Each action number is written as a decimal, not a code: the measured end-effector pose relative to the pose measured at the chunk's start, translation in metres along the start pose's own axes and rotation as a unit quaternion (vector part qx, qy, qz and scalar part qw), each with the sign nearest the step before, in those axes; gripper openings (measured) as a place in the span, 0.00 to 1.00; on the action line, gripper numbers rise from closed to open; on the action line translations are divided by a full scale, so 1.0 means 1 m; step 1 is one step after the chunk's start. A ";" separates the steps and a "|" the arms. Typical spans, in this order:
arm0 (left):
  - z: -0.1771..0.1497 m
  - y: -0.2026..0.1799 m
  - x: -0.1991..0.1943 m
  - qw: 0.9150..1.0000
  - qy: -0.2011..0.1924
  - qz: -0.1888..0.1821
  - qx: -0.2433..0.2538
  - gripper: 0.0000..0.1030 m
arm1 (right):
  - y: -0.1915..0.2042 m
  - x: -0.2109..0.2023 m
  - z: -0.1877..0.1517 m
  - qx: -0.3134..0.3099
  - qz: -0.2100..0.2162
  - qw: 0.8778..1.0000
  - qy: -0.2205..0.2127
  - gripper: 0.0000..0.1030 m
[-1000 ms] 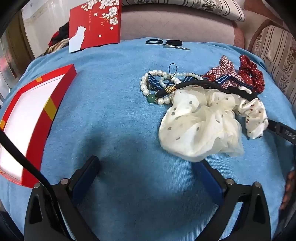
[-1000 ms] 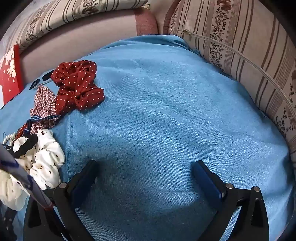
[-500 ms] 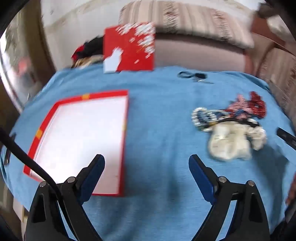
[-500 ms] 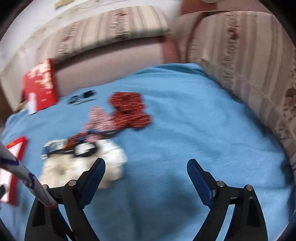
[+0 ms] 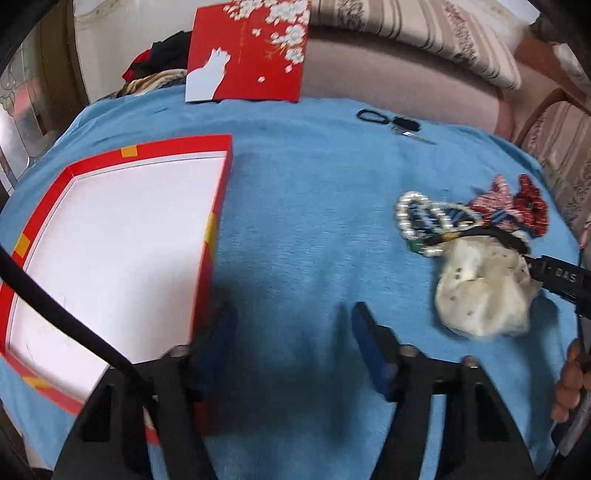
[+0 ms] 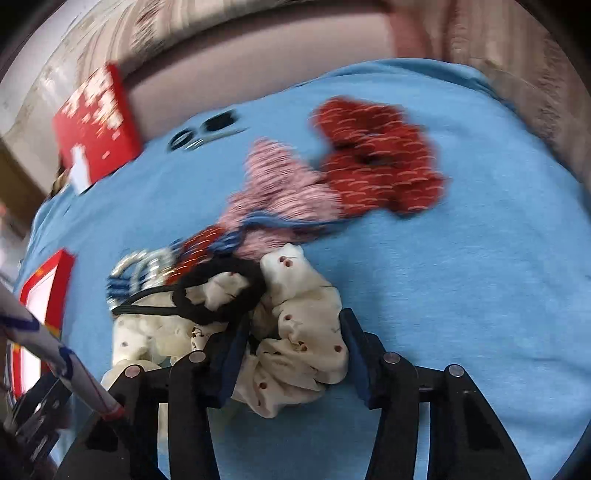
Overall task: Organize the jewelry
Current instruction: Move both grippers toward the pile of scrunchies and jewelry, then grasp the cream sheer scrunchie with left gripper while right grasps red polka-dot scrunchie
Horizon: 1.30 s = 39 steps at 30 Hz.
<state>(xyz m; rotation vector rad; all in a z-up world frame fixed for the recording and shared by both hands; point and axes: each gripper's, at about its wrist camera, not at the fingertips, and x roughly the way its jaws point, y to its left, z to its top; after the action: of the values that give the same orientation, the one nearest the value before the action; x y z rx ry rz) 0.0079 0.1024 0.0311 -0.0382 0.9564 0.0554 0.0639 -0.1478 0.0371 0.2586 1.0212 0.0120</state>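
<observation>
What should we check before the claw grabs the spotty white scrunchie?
1. Right gripper fingers on either side of the white scrunchie: ok.
2. Jaws wide enough: ok, open.
3. Scrunchie free of the black hair tie: not ok, they touch.
4. Red box open with room: ok.
5. Left gripper out of the way: ok, open over bare blue cloth.
6. Sharp picture: not ok, blurred.

A home living room: striped sofa cushions (image 5: 424, 33), blue-clothed table (image 5: 314, 206).
</observation>
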 end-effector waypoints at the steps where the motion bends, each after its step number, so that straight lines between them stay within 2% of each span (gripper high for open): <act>1: 0.003 0.000 0.003 1.000 -0.006 0.020 0.014 0.46 | 0.012 0.003 0.000 -0.014 0.024 1.000 0.005 0.53; 3: 0.008 0.005 0.007 0.999 -0.005 0.028 0.025 0.42 | 0.032 0.008 -0.002 -0.029 0.086 0.996 0.025 0.53; 6: 0.017 0.026 0.012 0.999 -0.002 0.047 0.008 0.40 | 0.069 0.014 -0.014 -0.080 0.132 0.987 0.041 0.53; 8: 0.023 0.050 0.017 0.998 0.001 0.065 -0.012 0.40 | 0.088 0.012 -0.024 -0.108 0.172 0.977 0.057 0.53; 9: 0.024 0.058 0.018 0.997 0.003 0.073 -0.020 0.40 | 0.095 0.008 -0.026 -0.119 0.184 0.974 0.063 0.53; 11: 0.026 0.084 0.017 0.995 0.011 0.082 -0.056 0.40 | 0.100 -0.006 -0.025 -0.139 0.186 0.972 0.048 0.54; 14: 0.027 0.100 0.000 0.994 0.005 0.052 -0.100 0.41 | 0.084 -0.030 -0.016 -0.120 0.193 0.974 0.018 0.61; 16: 0.030 0.093 -0.020 0.995 -0.020 0.028 -0.092 0.45 | 0.064 -0.044 -0.009 -0.090 0.180 0.979 -0.012 0.63; 20: 0.046 0.060 -0.038 0.997 -0.057 -0.013 -0.050 0.74 | 0.015 -0.057 0.008 -0.018 0.125 0.990 -0.056 0.63; 21: 0.052 0.052 -0.036 0.997 -0.058 -0.021 -0.039 0.76 | 0.002 -0.062 0.012 0.000 0.116 0.991 -0.061 0.63; 25: 0.076 0.042 -0.008 0.999 -0.042 -0.019 -0.029 0.76 | -0.033 -0.058 0.035 0.060 0.077 0.993 -0.066 0.63; 27: 0.081 0.046 0.011 0.998 -0.009 -0.018 -0.057 0.76 | -0.049 -0.058 0.036 0.072 0.053 0.993 -0.074 0.63; 29: 0.085 0.054 0.028 0.996 0.012 -0.036 -0.084 0.76 | -0.066 -0.053 0.041 0.084 0.040 0.993 -0.075 0.64; 33: 0.087 0.065 0.046 0.993 0.026 -0.049 -0.109 0.76 | -0.086 -0.041 0.050 0.086 0.018 0.993 -0.076 0.68; 39: 0.089 0.069 0.064 0.990 0.045 -0.069 -0.116 0.76 | -0.088 -0.023 0.072 0.060 0.005 0.994 -0.088 0.70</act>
<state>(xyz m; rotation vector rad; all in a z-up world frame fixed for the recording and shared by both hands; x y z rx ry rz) 0.1126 0.1785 0.0289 -0.3240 1.0306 0.0372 0.1030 -0.2514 0.0732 0.3681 0.8470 -0.0619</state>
